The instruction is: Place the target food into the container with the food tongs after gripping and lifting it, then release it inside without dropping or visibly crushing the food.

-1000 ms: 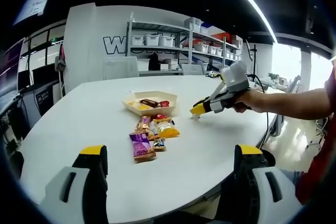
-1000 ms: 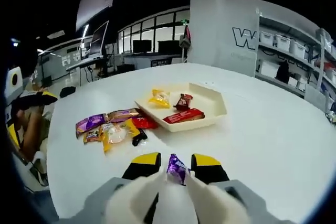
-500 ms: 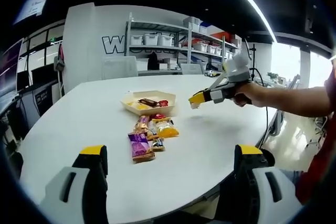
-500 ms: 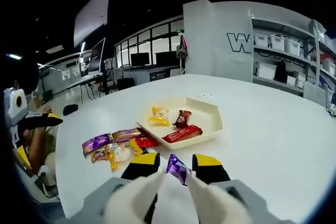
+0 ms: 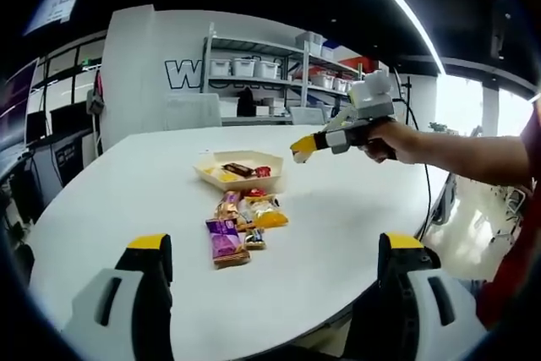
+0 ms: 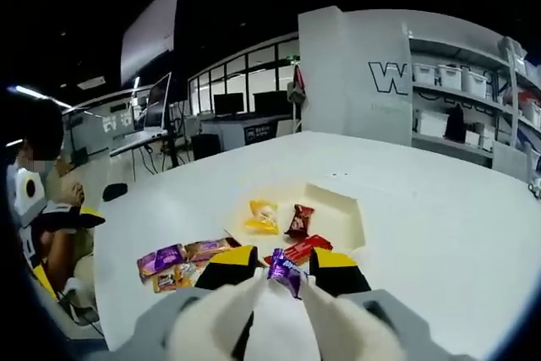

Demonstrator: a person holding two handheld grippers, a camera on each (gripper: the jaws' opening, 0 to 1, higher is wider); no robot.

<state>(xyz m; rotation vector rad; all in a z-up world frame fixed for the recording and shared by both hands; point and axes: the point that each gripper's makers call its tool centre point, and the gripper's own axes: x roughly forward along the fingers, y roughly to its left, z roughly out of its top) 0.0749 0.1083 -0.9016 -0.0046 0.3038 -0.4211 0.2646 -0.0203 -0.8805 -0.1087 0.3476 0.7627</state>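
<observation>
So in the left gripper view we've got our left gripper low in the foreground with its fingers wide apart and nothing between them, sitting over the near edge of the big white desk. Out in the middle of the desk is the cream container, an open tray with a few wrapped snacks already in it, and just in front of it there's a loose pile of snack packets with a purple one nearest to us. Our right gripper comes in from the right side, held up in the air by a hand, with its yellow tips hanging just to the right of the container and above desk level. Shelving with white bins runs along the back wall. Over in the right gripper view, the fingers are clamped on a small purple-wrapped candy, pinched between the white tong blades, and it's up off the desk. Right past the tips is the container, with a yellow packet, a dark red one and a long red bar inside. The loose packets lie to the left of it, partly behind the left yellow tip.
</observation>
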